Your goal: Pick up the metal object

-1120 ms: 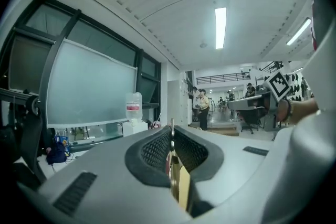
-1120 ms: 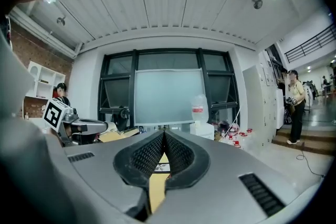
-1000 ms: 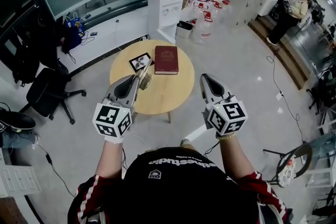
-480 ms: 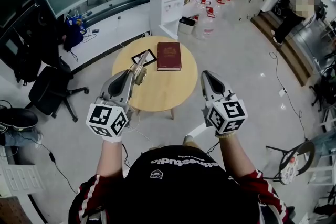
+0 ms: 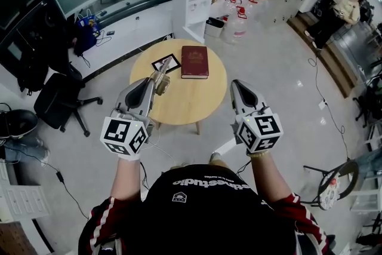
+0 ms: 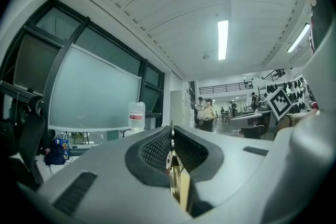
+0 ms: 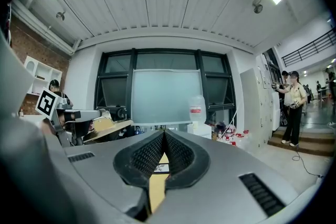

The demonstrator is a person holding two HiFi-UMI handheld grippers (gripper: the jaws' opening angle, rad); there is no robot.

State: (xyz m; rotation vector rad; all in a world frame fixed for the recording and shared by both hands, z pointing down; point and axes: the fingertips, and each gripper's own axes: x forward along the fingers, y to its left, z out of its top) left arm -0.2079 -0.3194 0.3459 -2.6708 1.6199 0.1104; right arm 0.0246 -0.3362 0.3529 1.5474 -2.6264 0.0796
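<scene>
Jaws of the left gripper (image 6: 170, 139) are pressed shut on the metal object (image 6: 177, 182), a thin brass-coloured piece whose edge is clamped between the dark ribbed pads (image 6: 155, 149). Jaws of the right gripper (image 7: 164, 136) are closed tip to tip with nothing held between them. Only a sliver of pale wood from the table is seen through the gap lower down.

From the head view, both grippers are held out in front of the person, left gripper (image 5: 156, 76) at the left and right gripper (image 5: 236, 84) at the right. Each is fitted with a marker cube (image 5: 125, 135) at its near end.

At the tip of the left gripper, the metal object (image 5: 162, 82) is seen over the left part of a round wooden table (image 5: 191, 107). Just beyond it, at the table's far left, a small framed picture (image 5: 166, 63) is laid flat, with a dark red book (image 5: 194, 62) just to its right.

Farther off, a white water dispenser (image 5: 192, 3) is placed beyond the table. A black office chair (image 5: 57, 101) is placed well to the left.
</scene>
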